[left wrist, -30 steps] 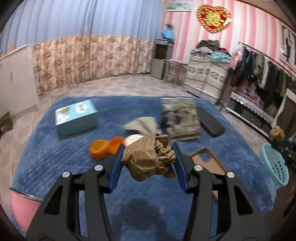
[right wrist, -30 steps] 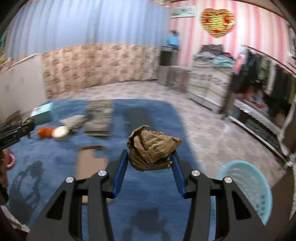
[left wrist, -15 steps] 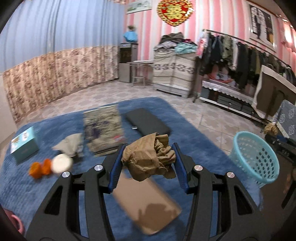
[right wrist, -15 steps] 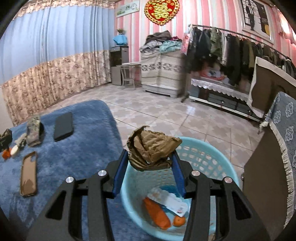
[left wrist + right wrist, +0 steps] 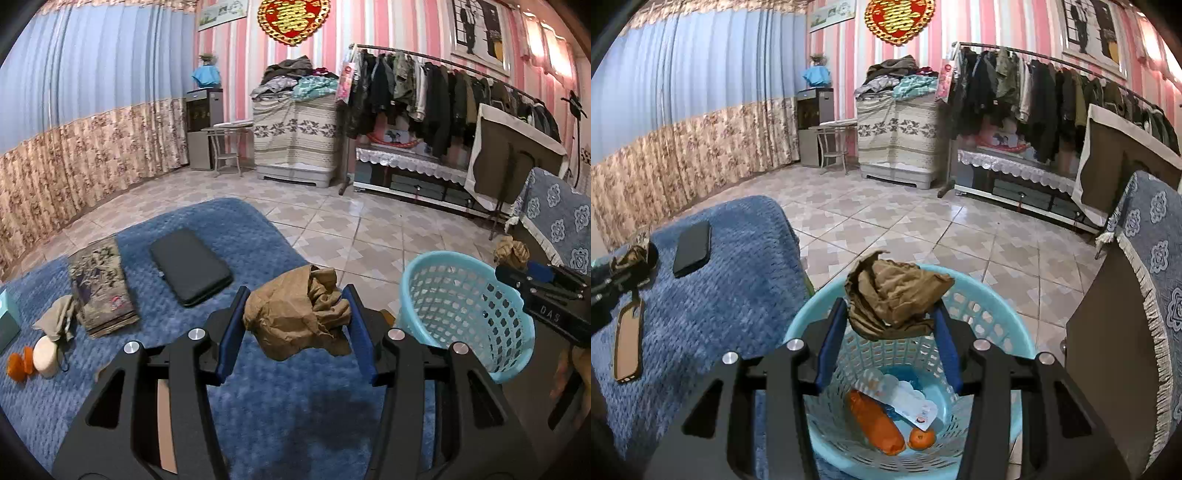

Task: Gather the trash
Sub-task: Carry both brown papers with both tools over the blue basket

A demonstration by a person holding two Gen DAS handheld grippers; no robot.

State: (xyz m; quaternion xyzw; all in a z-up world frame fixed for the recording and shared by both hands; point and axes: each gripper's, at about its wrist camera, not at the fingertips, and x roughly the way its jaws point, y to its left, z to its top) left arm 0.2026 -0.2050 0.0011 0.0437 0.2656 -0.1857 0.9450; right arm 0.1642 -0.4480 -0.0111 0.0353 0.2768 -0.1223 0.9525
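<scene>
Blue bedding (image 5: pixel 258 236) beside a tiled floor (image 5: pixel 351 229) is shown: one crumpled brown paper wad (image 5: pixel 299 325) is clamped in the left tool (image 5: pixel 298 328) over the bedding, another paper wad (image 5: pixel 897 299) in the right tool (image 5: pixel 890 332) above the turquoise basket (image 5: pixel 1008 332).
</scene>
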